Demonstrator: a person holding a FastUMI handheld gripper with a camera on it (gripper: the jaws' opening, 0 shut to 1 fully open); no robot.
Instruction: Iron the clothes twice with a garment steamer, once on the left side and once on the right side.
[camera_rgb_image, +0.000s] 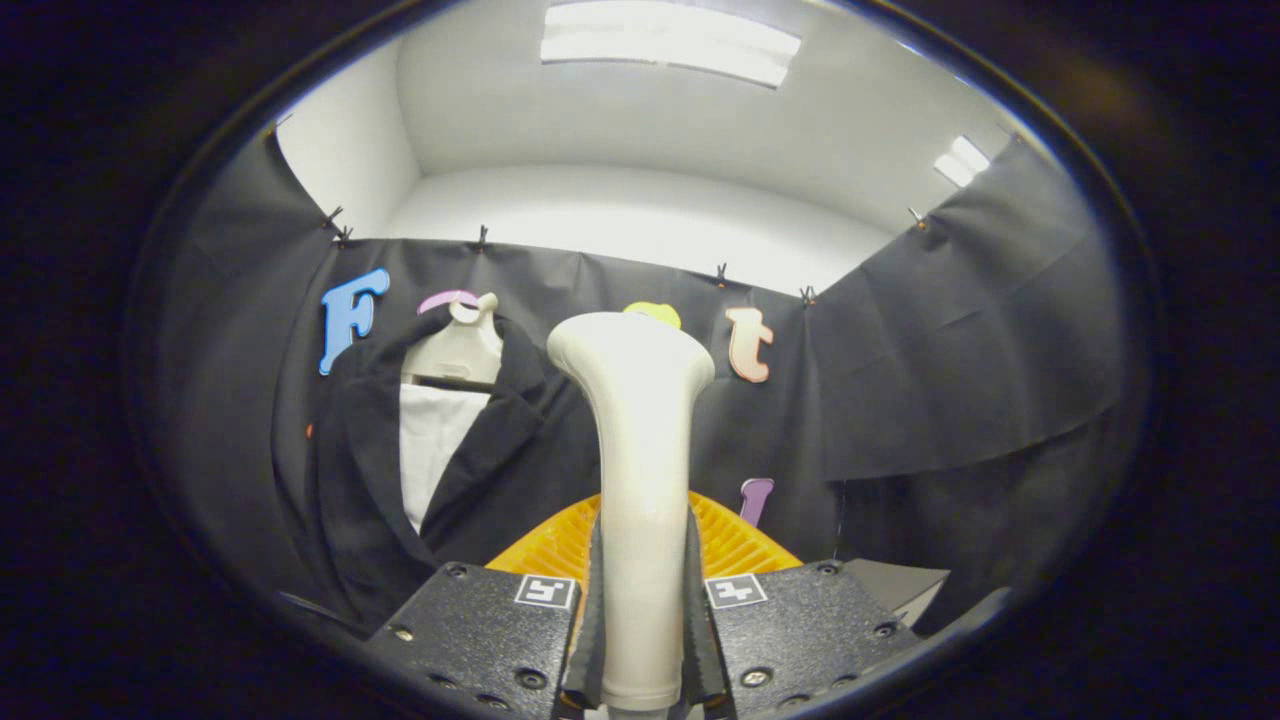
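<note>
jaws narrow and tight on both sides of the upright steamer handle (640, 480), jacket (370, 480) beyond

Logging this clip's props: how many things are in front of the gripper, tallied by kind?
Garment steamer, clamped between the gripper fingers: 1
Dark jacket on a form, beyond the fingers: 1
White shirt under the jacket: 1
Orange slatted basket behind the steamer: 1
Total: 4
</note>
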